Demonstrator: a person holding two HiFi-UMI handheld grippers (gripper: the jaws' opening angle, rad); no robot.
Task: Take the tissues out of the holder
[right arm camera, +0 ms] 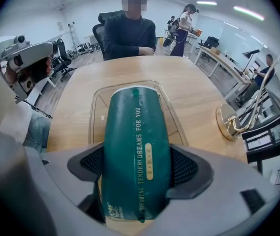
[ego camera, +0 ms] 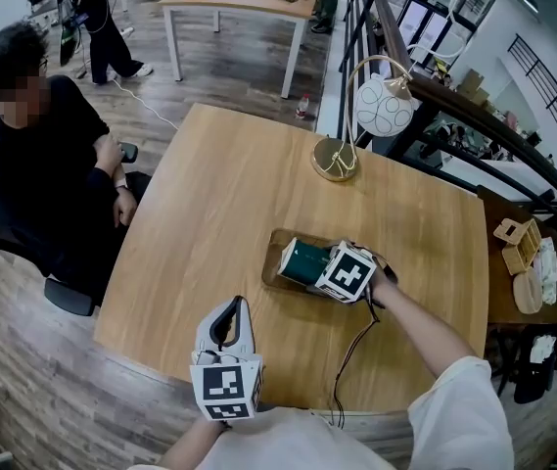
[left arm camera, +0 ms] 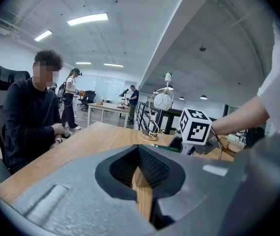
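The right gripper (right arm camera: 139,170) is clamped on a dark green tissue pack (right arm camera: 136,122), its jaws spread wide with a ribbed pad pressed against each long side of the pack. The pack bears a line of pale lettering along its top and points away from the gripper, reaching out over the holder (right arm camera: 96,107), a shallow tray with clear walls and rounded corners. Apart from the pack, only the wood under the holder's clear floor shows in it. Whether the pack rests on the holder's floor or is raised off it cannot be told. The left gripper (left arm camera: 142,181) has its jaws together with nothing between them, and sits low at the near edge of the wooden table (ego camera: 229,194), well apart from the holder. Beyond the holder stands a lamp (ego camera: 337,160) with a brass base and a white globe. A person in dark clothes (ego camera: 38,164) sits at the table's left side.
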